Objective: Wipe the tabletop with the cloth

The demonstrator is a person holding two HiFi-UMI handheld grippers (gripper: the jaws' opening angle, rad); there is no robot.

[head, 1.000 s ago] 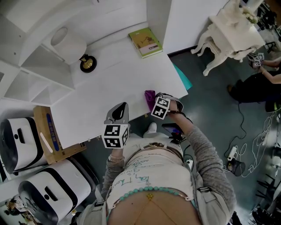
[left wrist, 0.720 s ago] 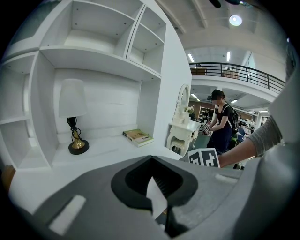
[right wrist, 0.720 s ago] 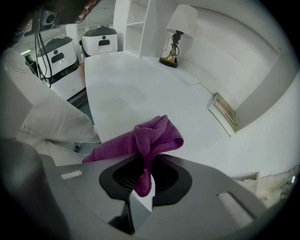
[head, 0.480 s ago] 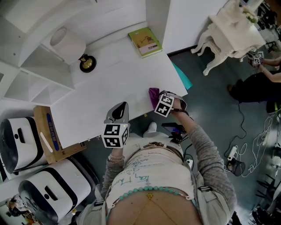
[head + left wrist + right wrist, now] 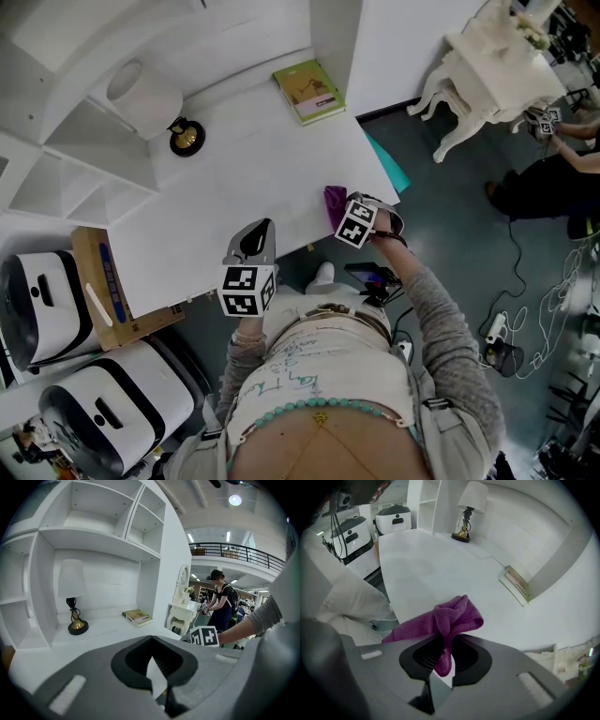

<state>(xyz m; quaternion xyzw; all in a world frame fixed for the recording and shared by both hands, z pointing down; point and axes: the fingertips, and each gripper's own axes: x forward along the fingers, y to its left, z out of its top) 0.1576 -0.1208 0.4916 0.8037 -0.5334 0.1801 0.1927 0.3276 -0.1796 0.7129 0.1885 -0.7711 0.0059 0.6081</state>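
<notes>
Cloth (image 5: 333, 199), purple and bunched, sits at the near right edge of the white worktop (image 5: 244, 178), just right of centre in the head view. The right gripper (image 5: 341, 210) has it pinched: in the right gripper view the jaws are closed on a fold of the cloth (image 5: 451, 619), which bulges out ahead of the right gripper (image 5: 443, 654) and trails toward the left of that frame. Whether the cloth presses on the worktop or only hangs over it cannot be told.

The left gripper (image 5: 253, 242) is held at the worktop's front edge, lower and left of the right one and well apart from the cloth. In the left gripper view, the left gripper (image 5: 155, 667) has its jaws drawn together, only a thin pale sliver showing between them, and nothing is held.

Toward the top of the head view a green book (image 5: 309, 90) lies flat on the worktop, and a lamp (image 5: 187, 135) with a dark round base stands at upper left beside white shelves (image 5: 66, 178).
</notes>
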